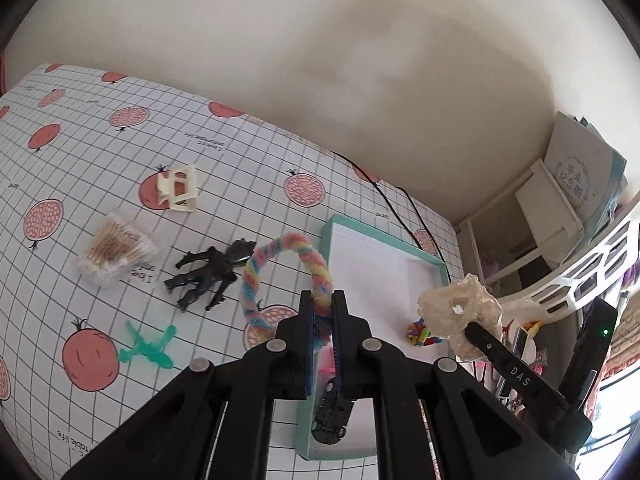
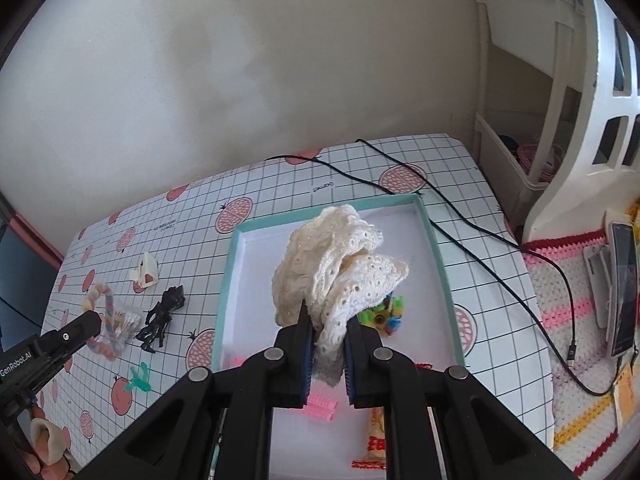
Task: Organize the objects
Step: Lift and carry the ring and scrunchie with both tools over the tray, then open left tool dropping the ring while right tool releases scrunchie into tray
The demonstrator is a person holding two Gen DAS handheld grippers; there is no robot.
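My right claw (image 2: 326, 334) pinches the cream lace cloth (image 2: 340, 268) above the teal tray (image 2: 440, 264); my left claw (image 1: 323, 312) grips the pastel rope ring (image 1: 280, 276) over the counter (image 1: 100, 140). Released carelessly, the cloth probably drapes over the rim.

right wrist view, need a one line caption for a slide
Right gripper holds a cream lace cloth above the teal tray, toys scattered on the checked tablecloth.

Both grippers: black plastic linkage arms, round silver pivot pins, blue ribbed pads (image 2: 307, 364) inside fingers. Right gripper (image 1: 460, 322) printed "DAS", green LED lit. Left gripper (image 2: 98, 322) printed "GenRobot.AI".
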